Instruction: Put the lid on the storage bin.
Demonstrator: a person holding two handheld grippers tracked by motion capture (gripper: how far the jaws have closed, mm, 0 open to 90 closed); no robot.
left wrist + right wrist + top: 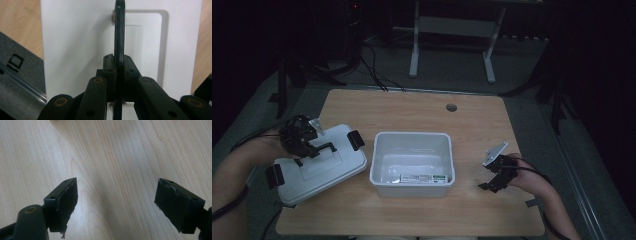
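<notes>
Lid [319, 165] lies left of the bin [412, 162] on the worktop [412, 107], left tool [306, 145] at its handle [324, 148]. Left gripper view: the handle [119, 32] is pinched tight. Right gripper view: right tool [116, 202] gapes empty. Likely step: lifting the lid; next, carry it level over the bin.

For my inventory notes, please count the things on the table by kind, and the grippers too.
White lid with a black handle: 1
White open bin: 1
Flat labelled packet inside the bin: 1
Grippers: 2, the left gripper and the right gripper
Total: 5
</notes>
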